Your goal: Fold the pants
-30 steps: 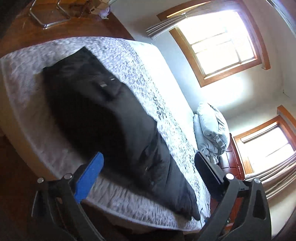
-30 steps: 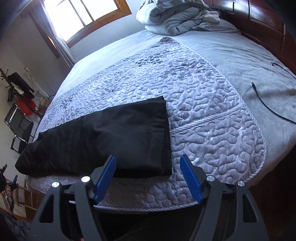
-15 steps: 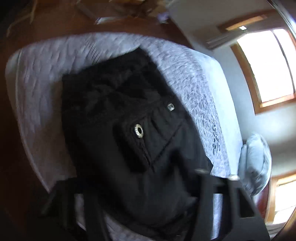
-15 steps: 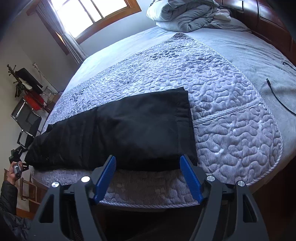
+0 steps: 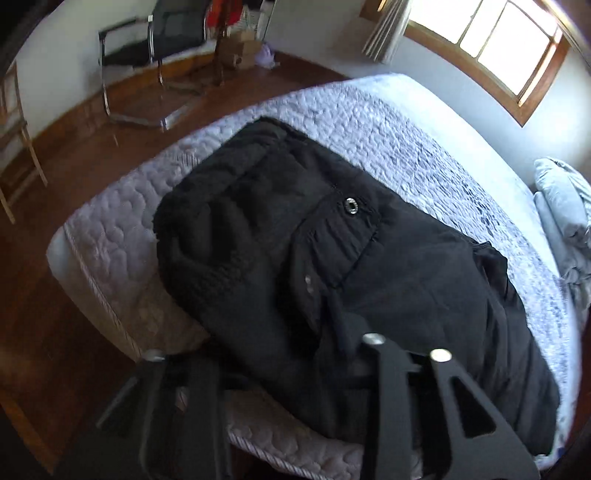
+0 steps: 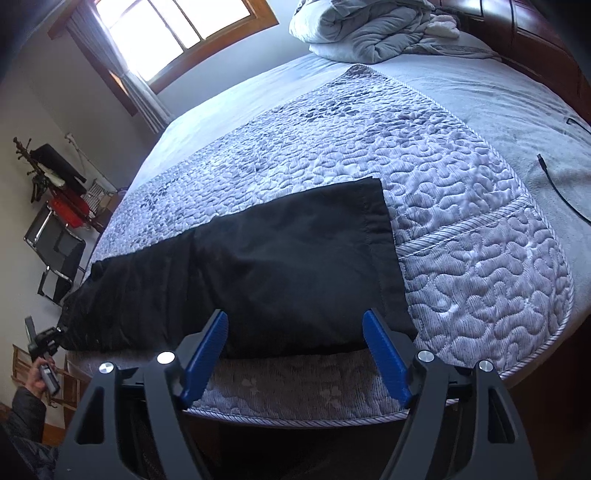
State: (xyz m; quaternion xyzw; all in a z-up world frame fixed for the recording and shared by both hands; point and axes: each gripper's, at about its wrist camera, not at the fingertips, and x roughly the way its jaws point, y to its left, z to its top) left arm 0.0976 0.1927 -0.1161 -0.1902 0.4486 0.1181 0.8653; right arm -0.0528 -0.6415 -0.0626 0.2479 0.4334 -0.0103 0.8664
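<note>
Black pants (image 6: 280,269) lie flat lengthwise along near bed edge, on quilt (image 6: 461,221); hem end square, bare quilt beyond.

Waist end (image 5: 236,221) near bed corner, snap button (image 5: 351,205) on pocket; no readable writing.

Right gripper (image 6: 295,354) fingers spread, just before pants edge.

Left gripper (image 5: 280,376) over waist; fingers' state unclear.

Cable (image 6: 561,188), blanket pile (image 6: 369,33), chair (image 5: 162,55) around.

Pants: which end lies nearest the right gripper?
The leg-hem end, with its straight stitched cuff, lies just ahead of the open right gripper; the waist end lies farthest away.
</note>
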